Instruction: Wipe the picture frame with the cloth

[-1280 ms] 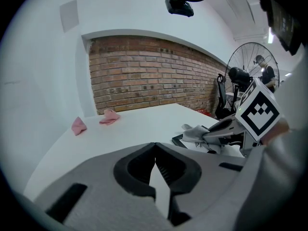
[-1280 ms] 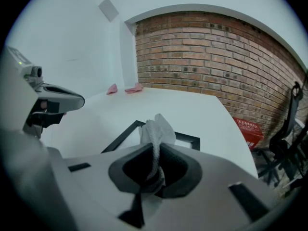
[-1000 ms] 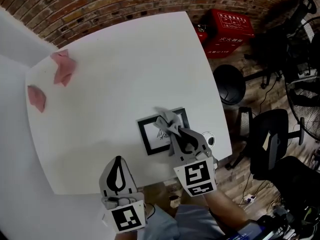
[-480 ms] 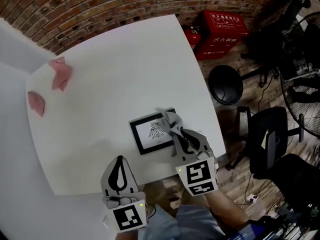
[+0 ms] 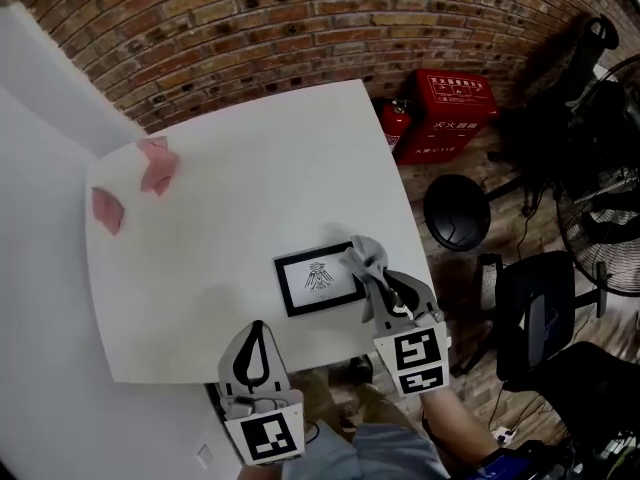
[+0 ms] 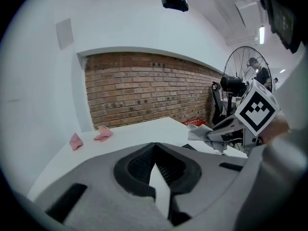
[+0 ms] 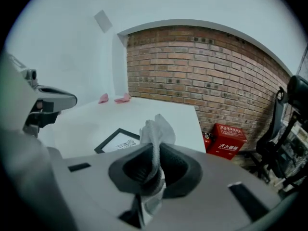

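Right gripper (image 5: 376, 280): fingers clamped on the grey cloth (image 5: 362, 257), at the picture frame's (image 5: 319, 283) right edge | frame lay flat on the white surface (image 5: 250, 188) | left gripper (image 5: 254, 330): fingers closed together, holding nothing.

A white table (image 5: 250, 168) stands against a brick wall (image 5: 300, 18). Two pink scraps (image 5: 157, 165) (image 5: 106, 209) lie near its far left corner, slightly apart. On the wooden floor (image 5: 480, 168) to the right, a red box (image 5: 455, 108) sits by the wall with a fire extinguisher (image 5: 395, 125) just beside it. Nearer are a round black stool (image 5: 456, 211), a black chair (image 5: 535, 313) and a fan (image 5: 605, 228).
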